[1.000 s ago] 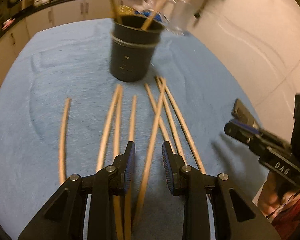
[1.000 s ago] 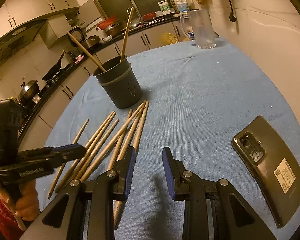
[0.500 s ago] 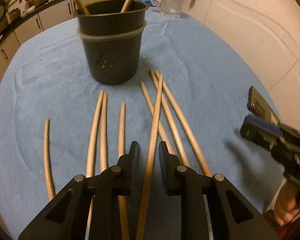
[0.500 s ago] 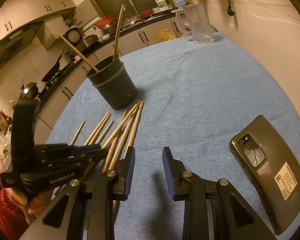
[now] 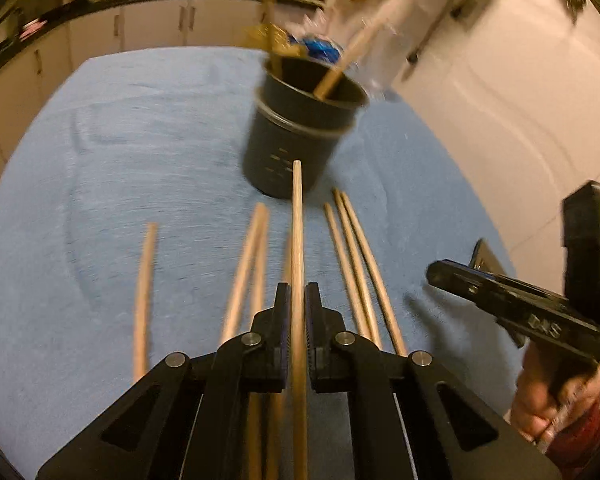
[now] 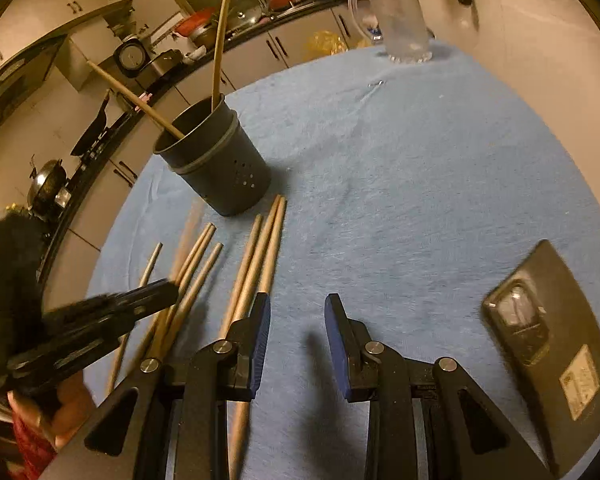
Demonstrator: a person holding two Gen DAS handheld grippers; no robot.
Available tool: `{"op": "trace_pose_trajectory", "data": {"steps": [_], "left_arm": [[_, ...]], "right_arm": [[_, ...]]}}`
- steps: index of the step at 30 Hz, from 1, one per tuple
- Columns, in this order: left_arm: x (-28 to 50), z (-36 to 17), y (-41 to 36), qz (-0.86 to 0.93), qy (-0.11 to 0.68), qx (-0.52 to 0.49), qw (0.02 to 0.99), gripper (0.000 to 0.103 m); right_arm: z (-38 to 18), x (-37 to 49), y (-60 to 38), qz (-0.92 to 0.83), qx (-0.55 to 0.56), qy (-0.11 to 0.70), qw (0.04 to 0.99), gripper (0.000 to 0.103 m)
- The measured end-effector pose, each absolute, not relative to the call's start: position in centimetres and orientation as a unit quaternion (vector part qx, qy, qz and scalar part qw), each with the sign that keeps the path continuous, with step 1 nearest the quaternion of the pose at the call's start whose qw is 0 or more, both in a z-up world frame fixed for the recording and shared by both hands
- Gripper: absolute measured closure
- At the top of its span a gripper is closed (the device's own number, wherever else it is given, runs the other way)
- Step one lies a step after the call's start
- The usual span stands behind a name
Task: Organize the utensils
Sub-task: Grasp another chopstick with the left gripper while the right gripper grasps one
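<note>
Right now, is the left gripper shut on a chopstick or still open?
Shut on it. In the left wrist view the left gripper has both pads pressed against one chopstick, which runs between them toward the dark holder.

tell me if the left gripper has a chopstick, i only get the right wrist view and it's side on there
observer: Yes. In the left wrist view the left gripper is shut on one chopstick, which runs straight between its pads.
operator: just one, or did it catch a neighbour too
observer: Just one. The other chopsticks lie on the blue cloth to either side of the pads and under the gripper, none of them between the pads.
operator: where's its far end pointing
observer: At the dark utensil holder. The tip shows against the holder's lower front wall.
</note>
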State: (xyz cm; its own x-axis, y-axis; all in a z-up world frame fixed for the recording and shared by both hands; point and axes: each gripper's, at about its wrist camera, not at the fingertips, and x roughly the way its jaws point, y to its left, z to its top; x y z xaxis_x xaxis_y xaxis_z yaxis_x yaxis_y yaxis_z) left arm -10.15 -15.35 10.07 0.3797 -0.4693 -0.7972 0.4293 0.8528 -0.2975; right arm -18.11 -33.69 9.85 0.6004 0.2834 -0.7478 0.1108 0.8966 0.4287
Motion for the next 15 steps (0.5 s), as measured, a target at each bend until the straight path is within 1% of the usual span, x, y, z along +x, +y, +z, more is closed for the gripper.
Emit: {"op": "trace_pose_trajectory", "data": {"steps": [3, 5, 7, 8, 9, 15], "left_arm": [[-10.2, 10.9, -13.1, -0.259, 0.474, -0.046, 0.84, 0.097], [-10.4, 11.2, -11.5, -0.254, 0.468, -0.061, 0.845, 0.096], [-10.7, 11.2, -10.4, -0.251, 0.462, -0.074, 0.848, 0.096], [-10.7, 11.3, -10.3, -0.251, 0.461, -0.075, 0.848, 0.096], [-10.9, 11.5, -10.0, -0.25, 0.458, -0.076, 0.85, 0.096], [-12.0, 11.9, -8.9, -0.26, 0.446, -0.082, 0.853, 0.096]], "right_arm": [[10.0, -16.7, -33.1, 0.062, 0.24, 0.453, 0.856, 0.073], [10.3, -15.4, -32.5, 0.076, 0.251, 0.454, 0.852, 0.078], [10.3, -14.1, -31.8, 0.075, 0.245, 0.463, 0.849, 0.078], [10.1, -13.4, -31.6, 0.077, 0.25, 0.469, 0.844, 0.082], [9.9, -13.0, -31.4, 0.076, 0.253, 0.473, 0.84, 0.084], [9.2, -10.3, -30.3, 0.052, 0.246, 0.501, 0.828, 0.085]]}}
